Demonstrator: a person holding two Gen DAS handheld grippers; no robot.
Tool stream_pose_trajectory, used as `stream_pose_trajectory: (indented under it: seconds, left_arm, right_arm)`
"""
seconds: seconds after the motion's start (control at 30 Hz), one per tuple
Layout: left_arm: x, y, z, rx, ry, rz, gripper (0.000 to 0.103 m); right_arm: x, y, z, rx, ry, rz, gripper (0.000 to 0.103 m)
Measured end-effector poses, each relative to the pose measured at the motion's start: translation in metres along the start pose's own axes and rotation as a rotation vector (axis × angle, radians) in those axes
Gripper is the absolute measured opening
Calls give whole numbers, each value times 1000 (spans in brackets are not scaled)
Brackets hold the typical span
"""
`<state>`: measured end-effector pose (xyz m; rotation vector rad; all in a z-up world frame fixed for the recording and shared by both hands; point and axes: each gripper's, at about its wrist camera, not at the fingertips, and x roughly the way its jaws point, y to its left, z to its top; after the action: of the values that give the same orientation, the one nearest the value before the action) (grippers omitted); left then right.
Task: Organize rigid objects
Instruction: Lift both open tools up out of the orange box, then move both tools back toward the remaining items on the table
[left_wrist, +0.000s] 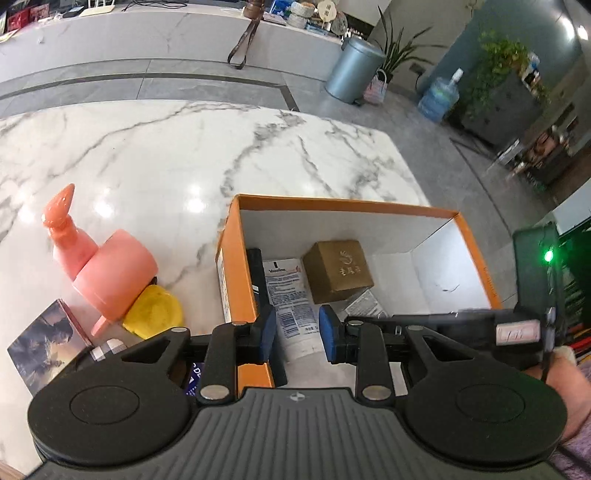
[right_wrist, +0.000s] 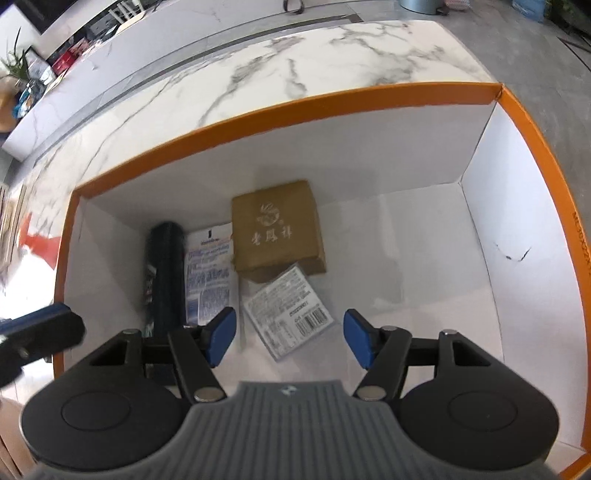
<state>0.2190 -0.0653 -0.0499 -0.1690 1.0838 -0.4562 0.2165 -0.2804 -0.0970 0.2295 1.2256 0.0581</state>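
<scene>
An orange cardboard box (left_wrist: 347, 205) with a white inside stands on the marble table (left_wrist: 184, 155). In it lie a brown cube box with gold characters (left_wrist: 340, 269), a white Vaseline tube (left_wrist: 291, 295), a dark cylinder (right_wrist: 166, 273) and a flat clear packet with a barcode (right_wrist: 288, 310). My left gripper (left_wrist: 298, 334) hovers over the box's left wall, its blue pads a narrow gap apart and holding nothing. My right gripper (right_wrist: 290, 339) hangs over the inside of the box (right_wrist: 258, 110), above the packet, open and empty.
Left of the box on the table lie a pink pump bottle (left_wrist: 107, 273) on its side, a yellow lump (left_wrist: 155, 312) and a small box with a cloudy picture (left_wrist: 44, 343). Beyond the table are grey floor, a metal bin (left_wrist: 354, 70) and plants.
</scene>
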Motion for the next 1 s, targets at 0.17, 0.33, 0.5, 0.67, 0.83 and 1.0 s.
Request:
stream_pose_trajectory:
  seconds: [0.17,0.33,0.5,0.67,0.83,1.0]
  left_arm:
    - [-12,0,-4,7,-28,12,34]
    - [-22,14,-8,-31,-44,51,36]
    - [-32,32,-15,-77,-56,82,36]
    - [-38,47,-22,-105,-55,96,36]
    - [-46,53,-29,-104,-56,93,37]
    - [-67,63,-37,-92,-92,96,36]
  right_arm:
    - [-4,10,-12,-106,5,-5,63]
    - [0,10,-21,-75,49,29,44]
    - [5,18,-23,-71,22,64,28]
    - [11,29,-23,-134,19,61,27]
    - [4,36,-28,-188,8,38,27]
    - [-24,49,-34,-205,-57,29,28]
